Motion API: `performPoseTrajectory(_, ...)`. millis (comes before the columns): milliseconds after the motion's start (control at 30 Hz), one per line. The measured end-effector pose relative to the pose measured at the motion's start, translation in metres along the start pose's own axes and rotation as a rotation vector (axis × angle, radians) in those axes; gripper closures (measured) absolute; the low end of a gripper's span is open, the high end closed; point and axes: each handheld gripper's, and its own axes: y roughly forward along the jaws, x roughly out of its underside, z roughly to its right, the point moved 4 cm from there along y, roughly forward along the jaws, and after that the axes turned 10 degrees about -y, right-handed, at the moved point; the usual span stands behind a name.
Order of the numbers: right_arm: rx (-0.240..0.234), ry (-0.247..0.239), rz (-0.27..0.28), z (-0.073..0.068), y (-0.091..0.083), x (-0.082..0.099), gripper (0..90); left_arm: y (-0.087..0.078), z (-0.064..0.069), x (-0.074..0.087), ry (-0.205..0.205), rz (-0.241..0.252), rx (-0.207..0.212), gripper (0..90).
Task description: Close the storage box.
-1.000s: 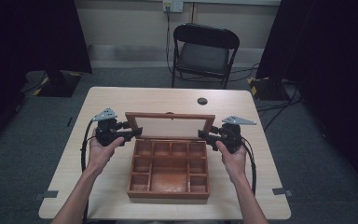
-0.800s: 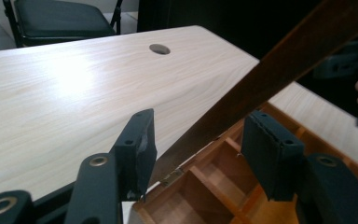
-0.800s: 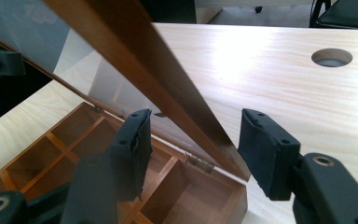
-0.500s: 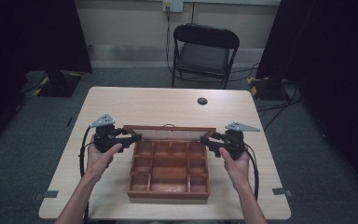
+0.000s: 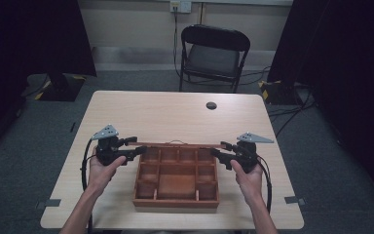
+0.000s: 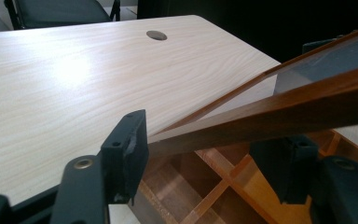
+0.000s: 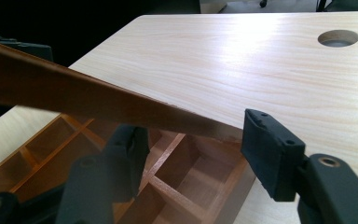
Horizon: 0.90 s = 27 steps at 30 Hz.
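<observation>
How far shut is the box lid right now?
Not shut: the lid is partly raised above the box. Both gripper views show a gap over the compartments, with the left gripper and right gripper at its ends.

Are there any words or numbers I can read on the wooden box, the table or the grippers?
None: no readable text shows anywhere.
The brown wooden compartment box and its glass-paned lid are plain.
The light wooden table is plain.
The left gripper and right gripper carry no readable marks.
</observation>
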Motion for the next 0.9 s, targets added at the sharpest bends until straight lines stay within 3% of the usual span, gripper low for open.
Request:
performPoseTrajectory(100, -0.009, 0.003, 0.0, 0.001, 0.0, 0.002, 40.1, -0.001, -0.002, 0.004, -0.004, -0.01, -0.007, 37.1)
performPoseTrajectory(167, -0.016, 0.004, -0.003, 0.0, 0.0, 0.004, 39.6, 0.0, -0.004, 0.005, -0.02, -0.011, 0.01, 36.9)
performPoseTrajectory(433, -0.022, -0.001, -0.019, -0.003, -0.004, 0.01, 39.4, -0.004, -0.002, 0.012, 0.016, -0.033, -0.018, 35.5)
performPoseTrajectory(600, -0.029, -0.003, -0.03, -0.005, -0.005, 0.016, 39.4, -0.004, -0.001, 0.02, 0.005, -0.05, -0.004, 35.2)
performPoseTrajectory(700, -0.034, -0.011, -0.052, -0.007, -0.006, 0.022, 39.4, -0.005, 0.0, 0.025, 0.029, -0.065, -0.021, 34.7)
performPoseTrajectory(900, -0.023, -0.019, -0.052, -0.01, -0.01, 0.027, 39.4, -0.006, 0.001, 0.031, 0.033, -0.051, -0.031, 33.5)
